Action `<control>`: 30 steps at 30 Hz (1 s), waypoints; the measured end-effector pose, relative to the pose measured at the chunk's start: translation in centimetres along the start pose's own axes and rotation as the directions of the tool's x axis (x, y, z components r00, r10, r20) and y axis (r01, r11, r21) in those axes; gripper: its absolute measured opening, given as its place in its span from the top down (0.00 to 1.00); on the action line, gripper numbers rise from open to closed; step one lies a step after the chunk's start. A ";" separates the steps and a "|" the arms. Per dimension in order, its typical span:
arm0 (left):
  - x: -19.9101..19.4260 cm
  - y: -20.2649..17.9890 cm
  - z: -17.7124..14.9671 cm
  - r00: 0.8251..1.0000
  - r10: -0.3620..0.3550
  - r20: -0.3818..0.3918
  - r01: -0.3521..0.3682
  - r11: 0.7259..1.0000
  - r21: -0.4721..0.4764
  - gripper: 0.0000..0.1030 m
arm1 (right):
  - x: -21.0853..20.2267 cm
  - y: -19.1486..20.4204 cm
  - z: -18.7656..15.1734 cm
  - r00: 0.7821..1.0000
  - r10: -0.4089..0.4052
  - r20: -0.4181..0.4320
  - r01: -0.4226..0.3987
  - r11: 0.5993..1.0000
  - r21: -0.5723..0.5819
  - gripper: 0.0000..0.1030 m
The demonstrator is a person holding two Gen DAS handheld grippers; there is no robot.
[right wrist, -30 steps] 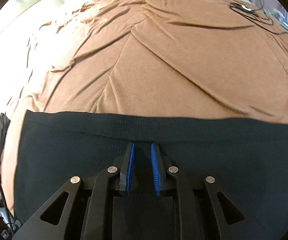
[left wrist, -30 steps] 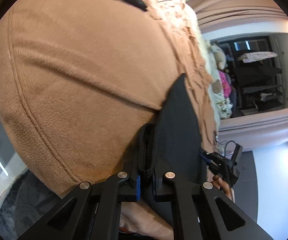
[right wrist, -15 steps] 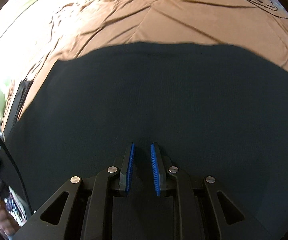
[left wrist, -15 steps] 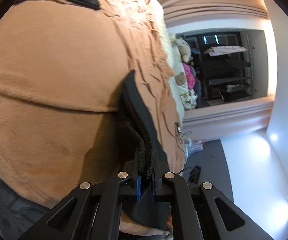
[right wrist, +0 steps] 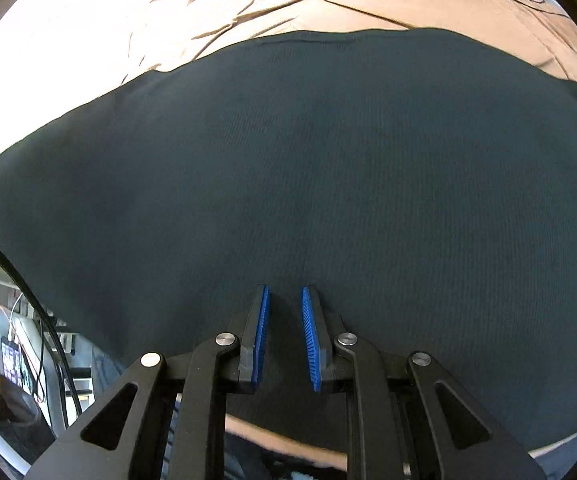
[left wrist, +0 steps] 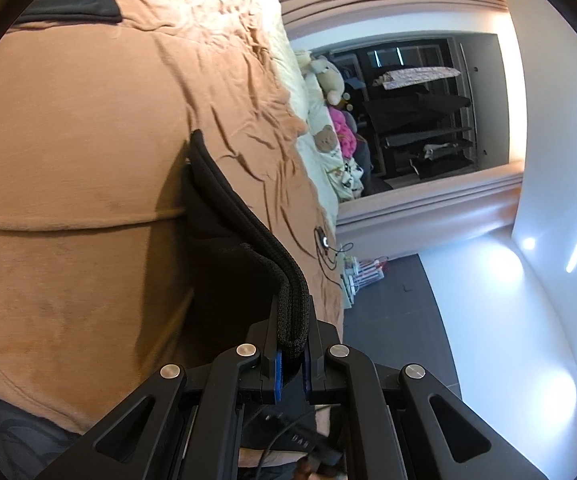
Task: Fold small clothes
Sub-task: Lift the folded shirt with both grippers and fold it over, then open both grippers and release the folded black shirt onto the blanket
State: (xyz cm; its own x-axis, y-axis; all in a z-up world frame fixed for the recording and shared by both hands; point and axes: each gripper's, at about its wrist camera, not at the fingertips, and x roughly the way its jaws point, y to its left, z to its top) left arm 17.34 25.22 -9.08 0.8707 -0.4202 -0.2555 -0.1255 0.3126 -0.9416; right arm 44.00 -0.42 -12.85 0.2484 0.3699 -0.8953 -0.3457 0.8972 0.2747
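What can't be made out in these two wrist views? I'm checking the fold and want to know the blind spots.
- Left wrist view: the black garment is seen edge-on beyond the left gripper, so its shape and fold stay hidden.
- Right wrist view: whether the right gripper pinches the cloth; its blue pads stand apart, fabric dark between them.
- Right wrist view: the garment's near edge, cut off behind the gripper.
- Left wrist view: small items on the brown bedspread, too small.

bed: wide bed under a rumpled tan-brown fleece blanket [left wrist: 88, 128] | far edge: cream plush teddy bear [left wrist: 328, 76] beside pale pillows | beyond: open dark wardrobe with black shelves [left wrist: 424, 120] | floor: dark grey tiles [left wrist: 392, 320] | wall: glossy white wall [left wrist: 528, 280] with bright light reflections
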 end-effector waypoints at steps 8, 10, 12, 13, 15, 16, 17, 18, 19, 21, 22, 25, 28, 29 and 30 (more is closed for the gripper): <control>1.4 -2.6 -0.1 0.999 -0.020 -0.027 0.022 0.999 0.047 0.94 | 0.7 0.4 -2.6 0.999 0.043 0.016 -0.043 0.999 0.011 0.86; 2.0 -3.6 -0.4 0.999 -0.025 -0.037 0.027 0.997 0.066 0.94 | 0.9 0.4 -2.9 0.998 0.061 0.014 -0.061 0.998 0.010 0.86; 2.6 -4.5 -0.8 0.998 -0.029 -0.049 0.033 0.996 0.083 0.94 | 1.0 0.5 -3.5 0.997 0.079 0.012 -0.079 0.997 0.009 0.86; 3.0 -5.1 -0.9 0.998 -0.031 -0.057 0.036 0.995 0.092 0.94 | 1.1 0.2 -3.4 0.996 0.088 0.012 -0.088 0.996 0.012 0.86; 3.8 -6.1 -1.2 0.997 -0.034 -0.072 0.042 0.993 0.108 0.94 | 0.4 -0.8 -3.1 0.994 0.102 0.027 -0.102 0.995 0.021 0.86; 4.2 -6.6 -1.3 0.996 -0.035 -0.080 0.044 0.992 0.118 0.94 | -0.3 -1.4 -3.3 0.994 0.096 0.044 -0.097 0.995 0.015 0.86; 4.6 -7.1 -1.5 0.996 -0.036 -0.086 0.046 0.991 0.126 0.94 | -1.1 -1.4 -3.5 0.994 0.088 0.067 -0.089 0.996 0.009 0.86; 5.1 -7.7 -1.7 0.995 -0.037 -0.096 0.050 0.990 0.135 0.94 | -1.8 -1.8 -3.6 0.993 0.091 0.078 -0.092 0.996 0.011 0.86; 5.6 -8.3 -1.6 0.994 -0.037 -0.102 0.051 0.989 0.142 0.94 | -2.2 -2.3 -3.5 0.991 0.100 0.086 -0.102 0.995 0.017 0.86; 6.6 -9.3 -1.9 0.992 -0.038 -0.116 0.056 0.986 0.158 0.94 | -3.3 -3.6 -3.8 0.989 0.101 0.113 -0.105 0.994 0.030 0.86; 7.1 -9.8 -2.1 0.991 -0.039 -0.125 0.060 0.984 0.167 0.94 | -3.8 -4.2 -4.1 0.988 0.093 0.127 -0.098 0.995 0.036 0.84; 8.6 -11.4 -2.7 0.988 -0.038 -0.151 0.067 0.979 0.193 0.94 | -5.2 -5.9 -4.4 0.981 0.084 0.174 -0.096 0.994 0.060 0.54; 10.4 -13.0 -3.5 0.984 -0.036 -0.177 0.074 0.974 0.215 0.94 | -6.8 -7.2 -4.8 0.970 0.063 0.236 -0.083 0.994 0.074 0.46; 11.0 -13.4 -3.7 0.982 -0.036 -0.185 0.077 0.973 0.220 0.94 | -7.0 -7.4 -5.0 0.968 0.061 0.245 -0.083 0.994 0.077 0.46; 11.5 -13.8 -4.0 0.980 -0.037 -0.194 0.081 0.971 0.226 0.94 | -7.3 -7.9 -5.2 0.965 0.063 0.253 -0.086 0.993 0.083 0.46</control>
State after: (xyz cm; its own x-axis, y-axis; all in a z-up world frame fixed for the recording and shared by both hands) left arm 27.23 12.63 0.12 0.7656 -0.5889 -0.2588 0.0562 0.4620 -0.8851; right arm 40.24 -11.45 -10.25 0.4473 0.4743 -0.7582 -0.2899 0.8789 0.3788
